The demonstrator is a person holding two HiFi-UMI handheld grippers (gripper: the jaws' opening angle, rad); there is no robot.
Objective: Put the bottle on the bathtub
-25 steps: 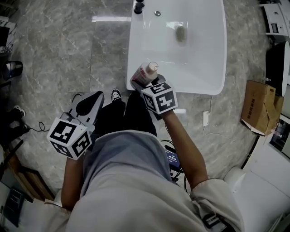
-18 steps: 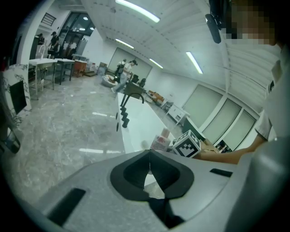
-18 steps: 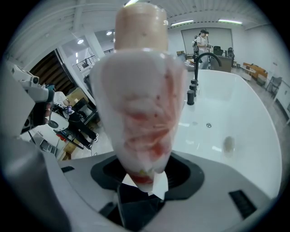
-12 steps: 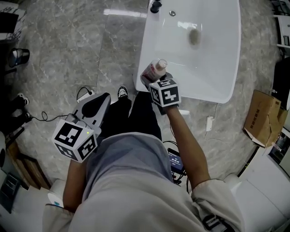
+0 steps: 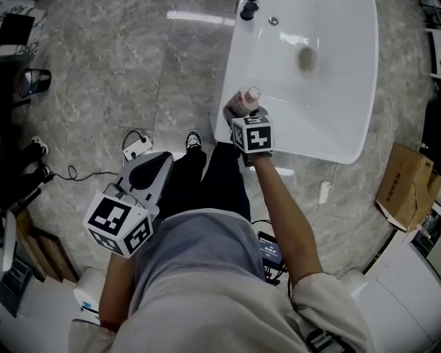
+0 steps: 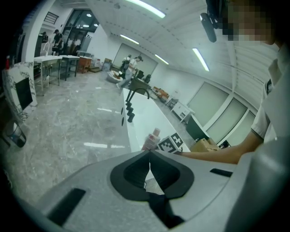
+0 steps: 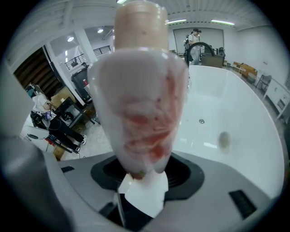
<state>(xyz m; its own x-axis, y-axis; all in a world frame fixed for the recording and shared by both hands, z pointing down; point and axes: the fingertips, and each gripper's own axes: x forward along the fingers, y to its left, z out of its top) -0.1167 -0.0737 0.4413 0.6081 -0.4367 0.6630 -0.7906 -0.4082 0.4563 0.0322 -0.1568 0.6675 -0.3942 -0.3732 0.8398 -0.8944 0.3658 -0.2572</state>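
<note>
A white bottle [image 5: 243,102] with red print and a pale cap is held in my right gripper [image 5: 242,114], which is shut on it. It hangs over the near left rim of the white bathtub [image 5: 344,103]. In the right gripper view the bottle [image 7: 141,90] fills the middle, cap pointing away, with the bathtub [image 7: 235,118] to its right. My left gripper [image 5: 147,169] is low at the left over the floor, jaws closed and holding nothing. The left gripper view shows the bottle [image 6: 151,138] and the tub [image 6: 140,122] ahead.
A black tap [image 5: 248,8] and a drain [image 5: 306,58] sit at the tub's far end. A power strip with cable [image 5: 136,146] lies on the marble floor by my shoe [image 5: 194,140]. A cardboard box [image 5: 406,186] stands at the right.
My right gripper has carried the bottle farther forward along the tub's near left rim. The left gripper has stayed low at the left.
</note>
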